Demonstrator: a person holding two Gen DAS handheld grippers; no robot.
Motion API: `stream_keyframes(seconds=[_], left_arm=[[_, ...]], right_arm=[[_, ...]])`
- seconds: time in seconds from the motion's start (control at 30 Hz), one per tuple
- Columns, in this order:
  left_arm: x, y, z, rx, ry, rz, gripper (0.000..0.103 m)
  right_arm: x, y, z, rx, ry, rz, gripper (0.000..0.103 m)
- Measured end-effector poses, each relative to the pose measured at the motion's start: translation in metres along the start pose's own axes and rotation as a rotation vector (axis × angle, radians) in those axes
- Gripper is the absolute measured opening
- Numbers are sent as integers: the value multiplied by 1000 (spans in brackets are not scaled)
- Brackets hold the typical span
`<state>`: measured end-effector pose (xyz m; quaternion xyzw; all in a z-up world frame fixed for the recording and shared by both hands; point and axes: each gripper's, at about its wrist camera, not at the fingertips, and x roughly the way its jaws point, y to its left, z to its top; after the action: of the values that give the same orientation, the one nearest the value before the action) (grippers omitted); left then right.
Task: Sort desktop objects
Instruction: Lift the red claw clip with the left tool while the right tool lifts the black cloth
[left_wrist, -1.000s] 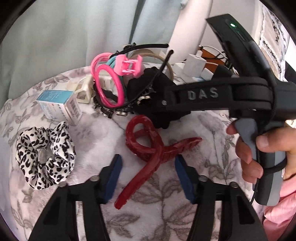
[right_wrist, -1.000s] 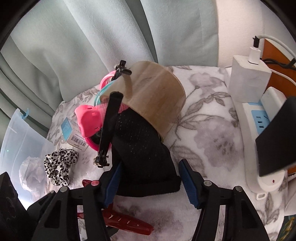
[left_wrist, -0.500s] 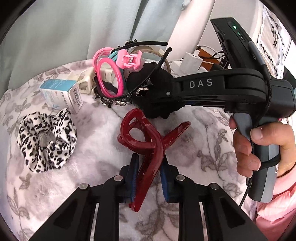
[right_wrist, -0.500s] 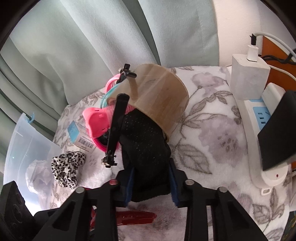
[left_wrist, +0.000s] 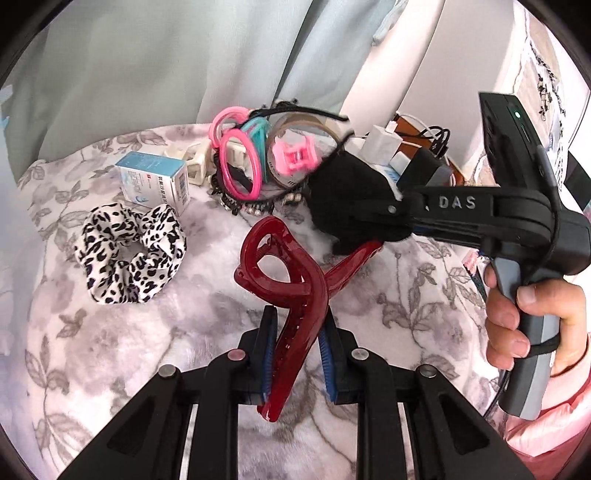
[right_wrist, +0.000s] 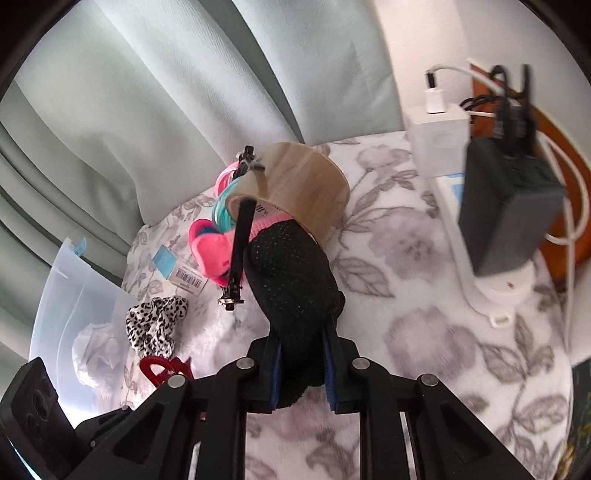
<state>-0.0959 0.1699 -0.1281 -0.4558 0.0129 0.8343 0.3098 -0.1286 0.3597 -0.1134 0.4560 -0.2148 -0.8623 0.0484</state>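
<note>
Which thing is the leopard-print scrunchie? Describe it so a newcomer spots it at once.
Start at the floral blanket covering the surface, then find the dark red hair claw gripped by the left gripper. To its left in the left wrist view, in front of the small blue-and-white box, lies the leopard-print scrunchie. It is the only soft, ruffled fabric ring with black spots on white; the nearby pink rings are smooth plastic.
</note>
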Motion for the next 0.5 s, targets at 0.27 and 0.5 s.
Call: stream_keyframes(seconds=[0.27, 0.5], left_arm=[[-25, 9, -3, -15, -46, 4, 23], [-50, 9, -1, -30, -107, 8, 23]], right_arm=[[-49, 9, -17, -16, -73, 18, 18], [-63, 16, -39, -57, -48, -4, 18]])
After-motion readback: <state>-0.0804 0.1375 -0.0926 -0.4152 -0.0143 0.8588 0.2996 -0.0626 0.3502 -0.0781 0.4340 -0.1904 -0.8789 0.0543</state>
